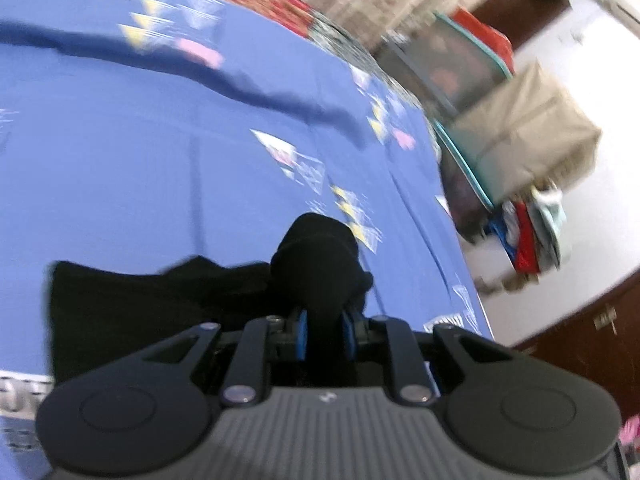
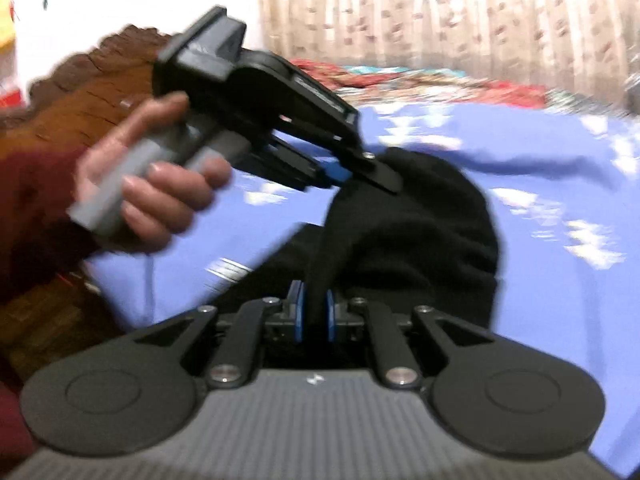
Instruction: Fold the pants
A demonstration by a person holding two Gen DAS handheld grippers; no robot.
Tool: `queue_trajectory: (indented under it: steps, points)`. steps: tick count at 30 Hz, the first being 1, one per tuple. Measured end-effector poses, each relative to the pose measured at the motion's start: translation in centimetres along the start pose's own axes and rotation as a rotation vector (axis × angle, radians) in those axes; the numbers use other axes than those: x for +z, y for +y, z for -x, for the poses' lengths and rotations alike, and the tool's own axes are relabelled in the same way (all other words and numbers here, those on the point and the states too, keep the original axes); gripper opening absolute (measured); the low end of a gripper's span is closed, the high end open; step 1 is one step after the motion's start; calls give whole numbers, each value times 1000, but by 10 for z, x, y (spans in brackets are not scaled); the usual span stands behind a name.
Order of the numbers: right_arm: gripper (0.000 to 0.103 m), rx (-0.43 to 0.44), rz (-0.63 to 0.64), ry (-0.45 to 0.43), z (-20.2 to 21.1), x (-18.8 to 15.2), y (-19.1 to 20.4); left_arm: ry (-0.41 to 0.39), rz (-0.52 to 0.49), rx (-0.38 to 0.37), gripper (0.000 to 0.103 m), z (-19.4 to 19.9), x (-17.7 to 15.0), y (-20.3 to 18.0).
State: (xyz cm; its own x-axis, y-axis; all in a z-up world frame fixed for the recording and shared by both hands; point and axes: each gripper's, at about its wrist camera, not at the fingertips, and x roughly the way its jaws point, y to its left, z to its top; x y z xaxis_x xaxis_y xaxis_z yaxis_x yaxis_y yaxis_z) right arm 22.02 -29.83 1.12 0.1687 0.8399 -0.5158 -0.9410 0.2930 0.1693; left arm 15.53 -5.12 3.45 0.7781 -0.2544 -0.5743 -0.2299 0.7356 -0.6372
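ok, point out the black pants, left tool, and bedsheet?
black pants (image 2: 420, 216), right wrist view, bunched fabric.
left tool (image 2: 348, 174), right wrist view, tips at fabric.
blue bedsheet (image 1: 160, 168), left wrist view, bare area.

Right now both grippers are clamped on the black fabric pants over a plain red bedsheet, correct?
Not quite: the bedsheet is blue with small triangle prints, as the left wrist view shows. The rest holds: the left gripper and right gripper are each shut on the black fabric pants.
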Motion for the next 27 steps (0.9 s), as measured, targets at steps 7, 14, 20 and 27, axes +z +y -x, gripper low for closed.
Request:
queue_trajectory:
  steps: [7, 14, 20, 27]
  points:
    - [13, 141, 65, 84, -71, 21, 54, -73, 123, 78, 16, 49, -9, 68]
    - [15, 183, 40, 245, -125, 4, 75, -10, 280, 199, 28, 25, -37, 139]
    - [45, 249, 41, 176, -88, 21, 69, -52, 287, 183, 55, 25, -48, 137]
    - [28, 117, -104, 13, -39, 29, 26, -70, 184, 117, 74, 46, -64, 103]
